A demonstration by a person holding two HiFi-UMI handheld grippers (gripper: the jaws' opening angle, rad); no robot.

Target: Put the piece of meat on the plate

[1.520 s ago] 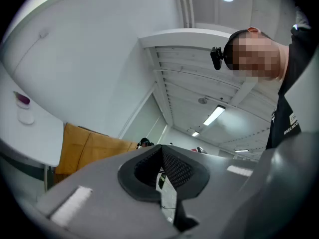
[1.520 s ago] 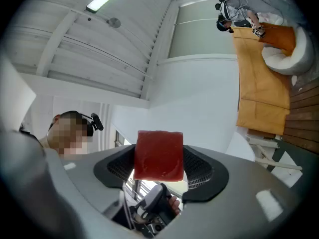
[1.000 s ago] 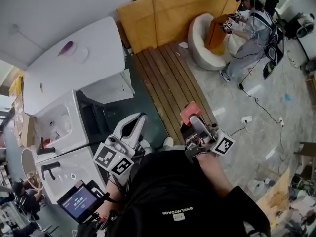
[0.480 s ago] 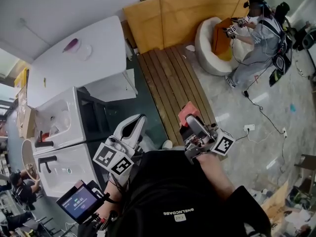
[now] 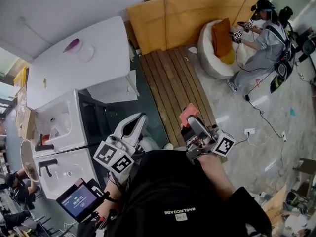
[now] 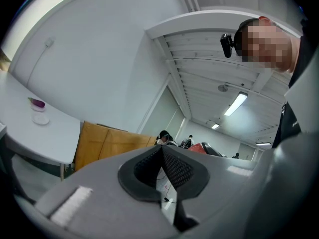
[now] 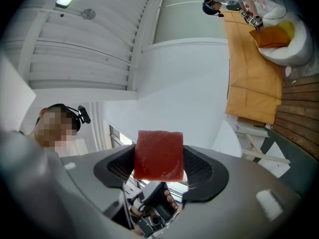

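The piece of meat, a red square slab, sits clamped between the pads of my right gripper. In the head view that gripper is held out from my chest over the wooden slats, with the meat at its tip. My left gripper points ahead beside it, and in its own view the left gripper has its pads meeting with nothing between them. A small clear round plate lies far off on the white table, with a purple thing beside it. The left gripper view also shows the plate.
White sink units stand at the left below the table. A slatted wooden floor runs ahead, ending at a white round chair with an orange cushion. Another person works there. A small screen hangs at my lower left.
Both grippers keep about the same place below my head, and the meat stays held. The table and floor have slid slightly right in the view. The far person has stood the cushion upright.
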